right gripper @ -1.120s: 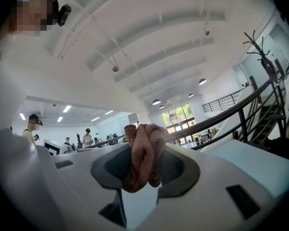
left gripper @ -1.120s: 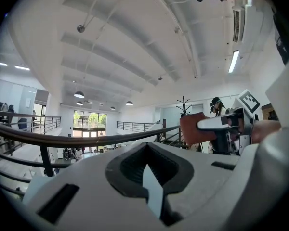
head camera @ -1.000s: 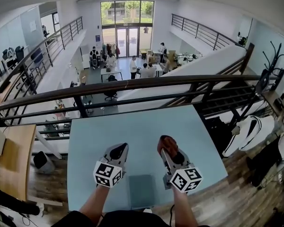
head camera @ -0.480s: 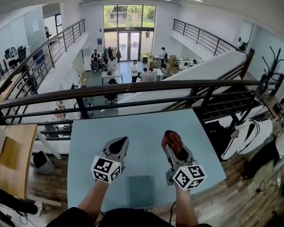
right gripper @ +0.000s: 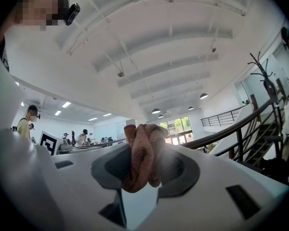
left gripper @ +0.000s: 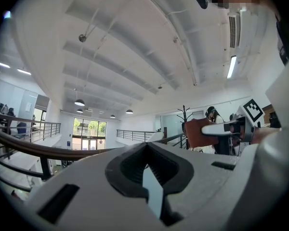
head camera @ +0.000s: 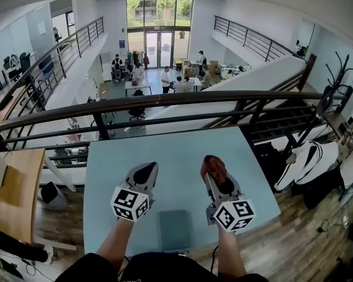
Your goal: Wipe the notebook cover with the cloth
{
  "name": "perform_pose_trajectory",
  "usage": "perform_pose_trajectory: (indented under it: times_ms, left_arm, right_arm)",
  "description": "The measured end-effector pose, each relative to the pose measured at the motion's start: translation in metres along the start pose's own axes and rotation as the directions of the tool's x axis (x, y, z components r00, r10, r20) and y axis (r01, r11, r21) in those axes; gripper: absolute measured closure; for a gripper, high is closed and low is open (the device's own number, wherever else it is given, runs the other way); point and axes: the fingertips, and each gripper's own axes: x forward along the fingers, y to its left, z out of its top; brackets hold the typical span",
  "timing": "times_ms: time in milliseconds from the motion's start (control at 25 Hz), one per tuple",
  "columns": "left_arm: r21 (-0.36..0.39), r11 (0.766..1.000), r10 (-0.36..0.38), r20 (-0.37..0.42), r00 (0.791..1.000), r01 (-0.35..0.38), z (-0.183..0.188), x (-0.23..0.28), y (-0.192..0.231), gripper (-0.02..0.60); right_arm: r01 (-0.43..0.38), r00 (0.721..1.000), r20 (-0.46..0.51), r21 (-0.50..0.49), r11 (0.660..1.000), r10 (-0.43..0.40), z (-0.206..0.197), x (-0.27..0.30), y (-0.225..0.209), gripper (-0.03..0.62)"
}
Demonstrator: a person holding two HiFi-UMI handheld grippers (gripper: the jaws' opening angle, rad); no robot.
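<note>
- Comparing w/ a sec ago: table reads the same in head view. Only the cam has tipped a little, so everything sits a touch higher in frame. Pale blue top, up against a railing at 12 o'clock.
- Notebook: closed, flat, grey-green cover up, at 6 o'clock on the table, near the person's edge. It hasn't shifted on the table. Neither gripper touches it.
- L gripper: held up off the table at approx 11 o'clock from the notebook, nose toward 12. Jaws clenched together w/ nothing between them. Its own view looks up at the ceiling, not down at the table. Barely moved over the last sec.
- R gripper: at approx 1 o'clock from the notebook, also nose toward 12 and tilted up. Jaws clamped on the cloth, same grasp as before.
- Cloth: rust-red, bunched into a wad that sticks out past the jaw tips. Well apart from the notebook.
- Meaning for the task: prob. no wipe begun yet. Cloth is in hand but aimed away from the cover. My read: R gripper must come back toward 6 and tip down so the wad meets the cover; L could steady the notebook.
- Containers: none on the table, so no contents to list.
</note>
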Motion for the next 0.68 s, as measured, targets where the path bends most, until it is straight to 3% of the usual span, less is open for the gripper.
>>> perform_pose_trajectory:
  times_ms: [680]
  left_arm:
    - [-0.011, 1.0, -0.008, -0.013, 1.0, 0.008, -0.0074, -0.0066, -0.0016, 0.574]
  right_arm:
    - [0.004, 1.0, -0.015, -0.016, 1.0, -0.004, -0.0063, -0.0007, 0.0071, 0.45]
